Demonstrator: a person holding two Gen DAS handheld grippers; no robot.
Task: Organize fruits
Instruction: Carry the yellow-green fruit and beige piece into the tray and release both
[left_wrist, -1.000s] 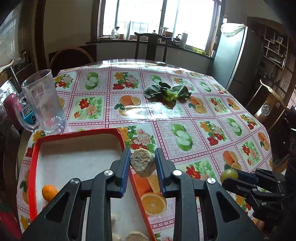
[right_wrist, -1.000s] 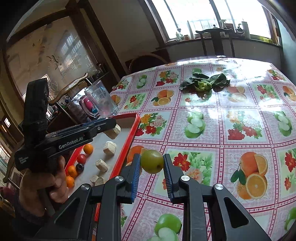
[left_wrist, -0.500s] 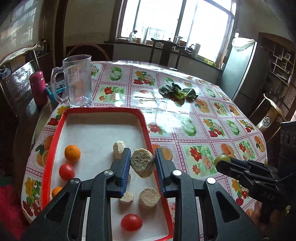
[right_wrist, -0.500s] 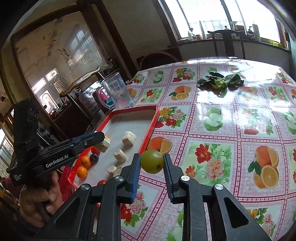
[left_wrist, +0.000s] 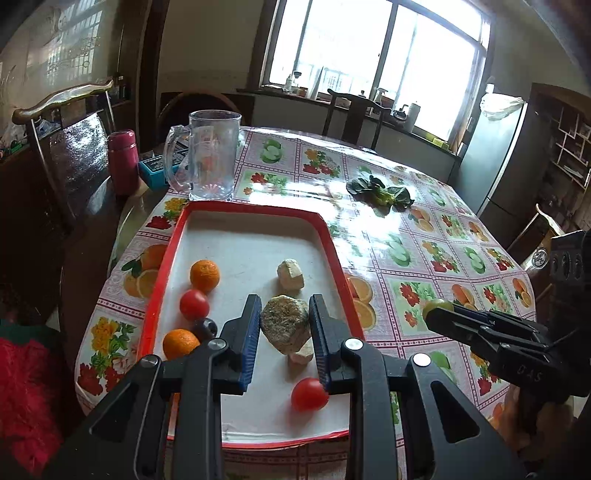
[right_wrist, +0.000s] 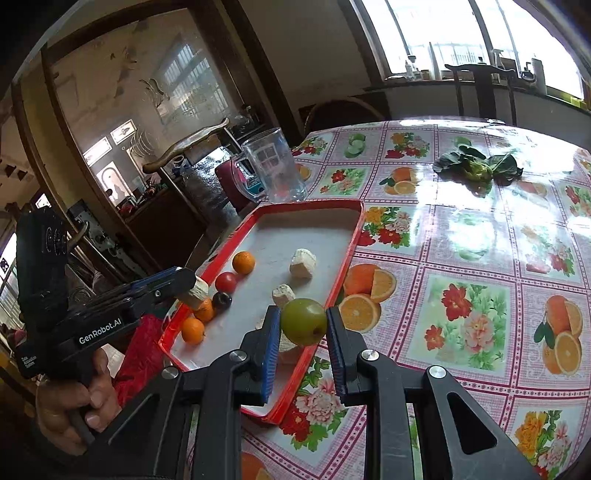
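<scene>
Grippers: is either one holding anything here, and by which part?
Left gripper pinches a rough beige chunk by its two sides. Right gripper pinches a green fruit across its middle.

A tray (left_wrist: 159, 295) is set on the table (left_wrist: 424, 236), with a mug (left_wrist: 212, 155) at its twelve o'clock. Oranges (left_wrist: 204, 275) and tomatoes (left_wrist: 194, 304) are grouped at nine o'clock inside it. Leafy greens (left_wrist: 380, 190) are laid at two o'clock.
</scene>
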